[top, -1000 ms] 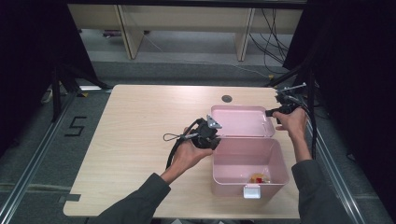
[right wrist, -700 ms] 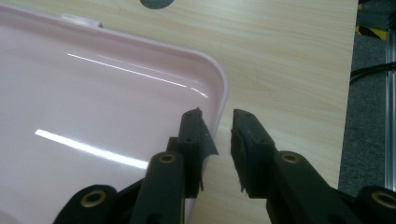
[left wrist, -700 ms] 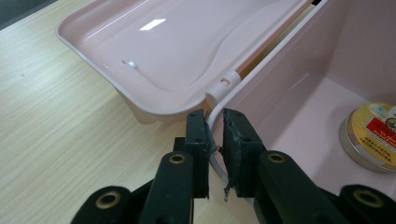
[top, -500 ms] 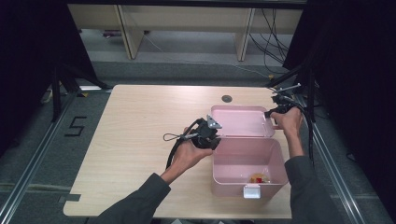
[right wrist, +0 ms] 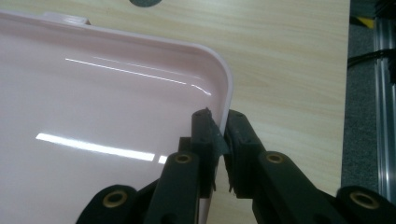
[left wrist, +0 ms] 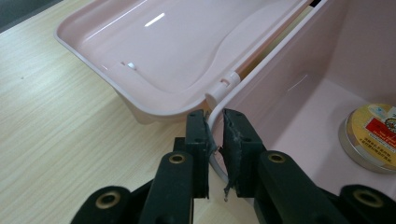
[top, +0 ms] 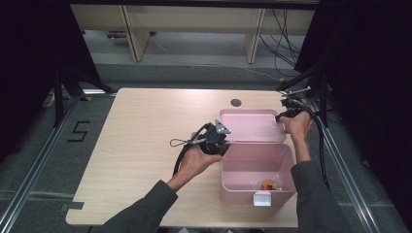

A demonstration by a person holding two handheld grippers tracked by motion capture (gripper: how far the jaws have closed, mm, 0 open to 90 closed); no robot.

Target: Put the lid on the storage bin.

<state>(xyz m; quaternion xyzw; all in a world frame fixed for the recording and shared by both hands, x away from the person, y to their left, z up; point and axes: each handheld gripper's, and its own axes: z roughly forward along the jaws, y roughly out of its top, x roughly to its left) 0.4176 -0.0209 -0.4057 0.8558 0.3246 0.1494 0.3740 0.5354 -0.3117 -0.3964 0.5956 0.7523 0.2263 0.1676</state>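
Your left tongs point(left wrist: 215, 140) are clamped on the rim of the pink box point(top: 257, 162) near its hinge, probably to keep the box from sliding. Your right tongs point(right wrist: 219, 140) are pressed together on the edge of the open lid point(right wrist: 116, 93) at its corner, so you can swing it. The box stands on the tabletop point(top: 145, 121), toward your right side. The left gripper view shows a small round tin point(left wrist: 371, 135) on the box floor; from the high view it is just a small coloured spot.
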